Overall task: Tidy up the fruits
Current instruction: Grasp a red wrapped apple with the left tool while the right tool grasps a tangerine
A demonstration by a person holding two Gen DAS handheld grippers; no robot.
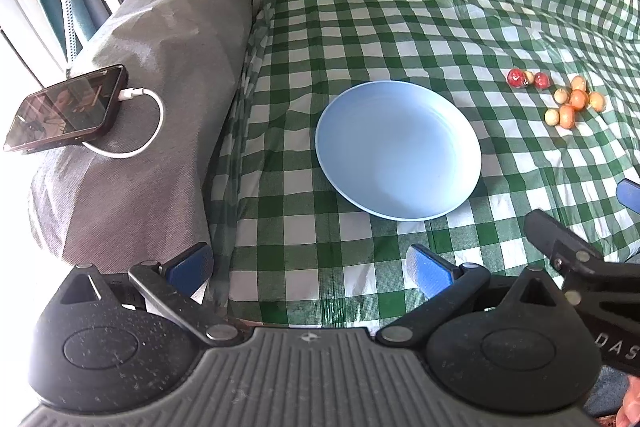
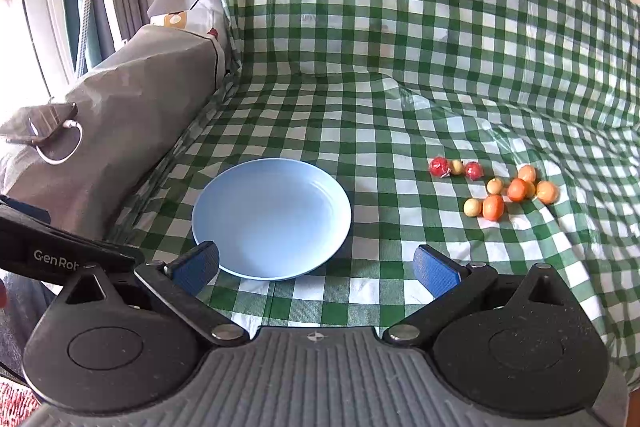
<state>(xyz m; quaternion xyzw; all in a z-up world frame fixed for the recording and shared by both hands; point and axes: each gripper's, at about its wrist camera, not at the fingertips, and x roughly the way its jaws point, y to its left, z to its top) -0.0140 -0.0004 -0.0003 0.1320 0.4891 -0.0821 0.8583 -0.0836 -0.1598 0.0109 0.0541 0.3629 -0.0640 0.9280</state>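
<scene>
A light blue plate (image 1: 452, 187) (image 2: 240, 259) lies bare on the green checked cloth. To its right is a cluster of small fruits: two red ones (image 1: 516, 77) (image 2: 439, 167), several orange ones (image 1: 578, 99) (image 2: 517, 189) and several pale yellow ones (image 1: 552, 116) (image 2: 472, 207). My left gripper (image 1: 308, 265) is open, held low and near the plate's front left, nothing between its blue pads. My right gripper (image 2: 316, 267) is open just in front of the plate, with its left pad (image 2: 196, 265) over the rim. The right gripper's body (image 1: 576, 267) shows at the left wrist view's right edge.
A grey covered cushion (image 1: 160, 87) (image 2: 132, 99) rises left of the cloth, bearing a phone (image 1: 66, 109) (image 2: 38, 123) with a white charging cable (image 1: 144, 115). The checked cloth (image 2: 400, 27) climbs a backrest behind. Curtains and a window stand far left.
</scene>
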